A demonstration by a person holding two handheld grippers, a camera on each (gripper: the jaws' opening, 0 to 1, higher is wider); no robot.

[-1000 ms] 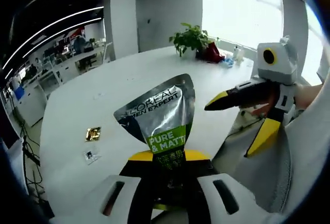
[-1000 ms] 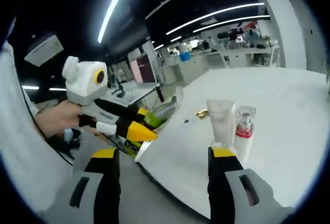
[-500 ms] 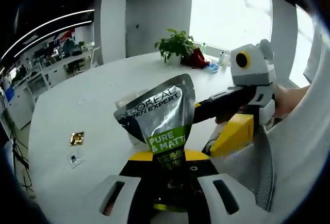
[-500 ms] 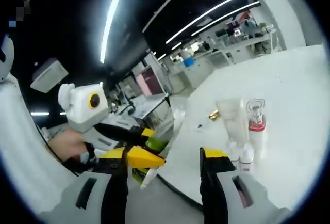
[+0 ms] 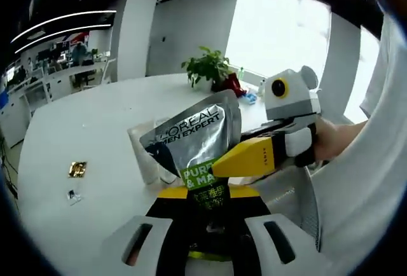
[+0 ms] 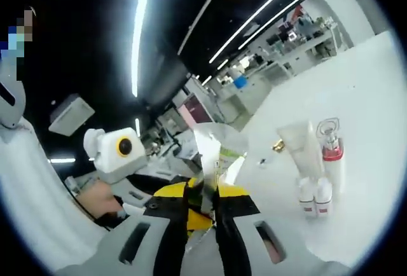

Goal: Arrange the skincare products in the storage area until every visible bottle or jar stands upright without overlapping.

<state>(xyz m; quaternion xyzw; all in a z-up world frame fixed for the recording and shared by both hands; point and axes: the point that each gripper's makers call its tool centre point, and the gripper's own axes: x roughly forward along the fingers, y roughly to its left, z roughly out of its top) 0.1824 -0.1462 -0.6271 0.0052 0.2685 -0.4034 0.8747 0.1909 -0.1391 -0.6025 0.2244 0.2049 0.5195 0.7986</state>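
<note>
Both tools are on one item here: the silver and green L'Oreal sachet [image 5: 194, 141] stands up out of the left gripper [image 5: 206, 194], whose yellow-padded jaws are clenched on its lower edge, and in the left gripper view the right gripper [image 5: 222, 165] reaches in from the side with its yellow tip laid across the sachet's green band. From the right gripper view, that gripper's own jaws [image 6: 201, 203] are pressed together on the sachet's thin edge [image 6: 216, 158], so it is grasped from two sides at once and held in the air, off the tabletop. The left gripper [image 6: 137, 193] shows there too, gripped by a person's hand [image 6: 102, 198]. Out on the white table [image 6: 369, 130] the other skincare pieces stand upright in a tight cluster: a pale tube [image 6: 297, 151], a clear bottle with a red collar [image 6: 331, 155] just beside it, and two small white bottles with red bases [image 6: 315, 194] in front. Whether any touch cannot be told. Farther off on the table sit a small gold packet [image 5: 77, 168] and a potted plant [image 5: 206, 66].
</note>
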